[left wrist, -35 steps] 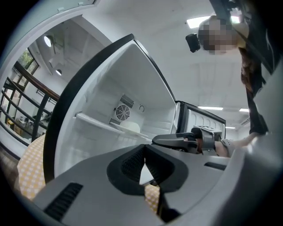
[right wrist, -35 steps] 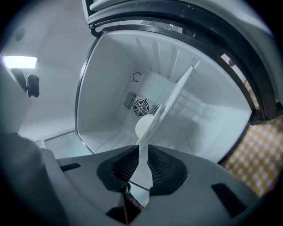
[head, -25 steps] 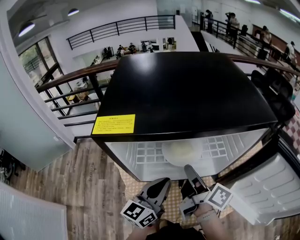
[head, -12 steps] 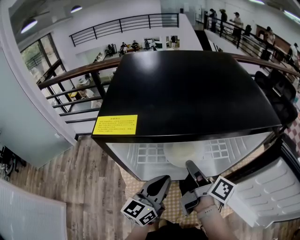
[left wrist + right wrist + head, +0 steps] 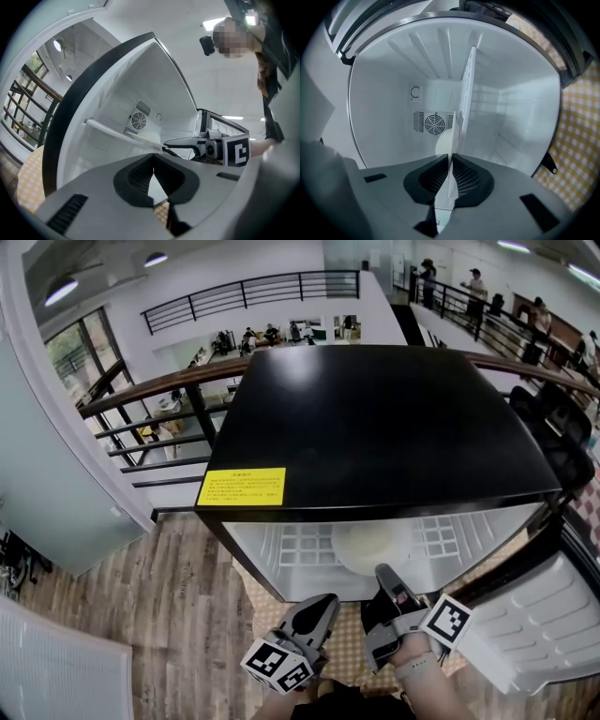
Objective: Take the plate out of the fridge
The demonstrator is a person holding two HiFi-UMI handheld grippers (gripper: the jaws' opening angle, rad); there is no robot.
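The black-topped fridge (image 5: 375,427) stands open, its white inside lit. A pale round plate (image 5: 370,545) lies on the white grid shelf (image 5: 300,545). In the right gripper view the plate (image 5: 442,140) sits deep inside, in front of the fan vent. My right gripper (image 5: 384,573) is shut, its tips (image 5: 451,158) at the shelf's front edge and short of the plate. Whether they touch the shelf I cannot tell. My left gripper (image 5: 325,601) hangs shut and empty in front of the fridge opening, lower and to the left. In the left gripper view its tips (image 5: 153,160) point at the shelf.
The fridge door (image 5: 534,615) swings open at the right, its white inner racks facing me. A yellow label (image 5: 242,487) marks the top's front left corner. A yellow checked mat (image 5: 347,643) lies under the fridge on the wooden floor (image 5: 178,615). A railing (image 5: 141,395) runs behind.
Both grippers hold almost the same spots in front of the opening. The head view has shifted slightly; the plate has not moved.
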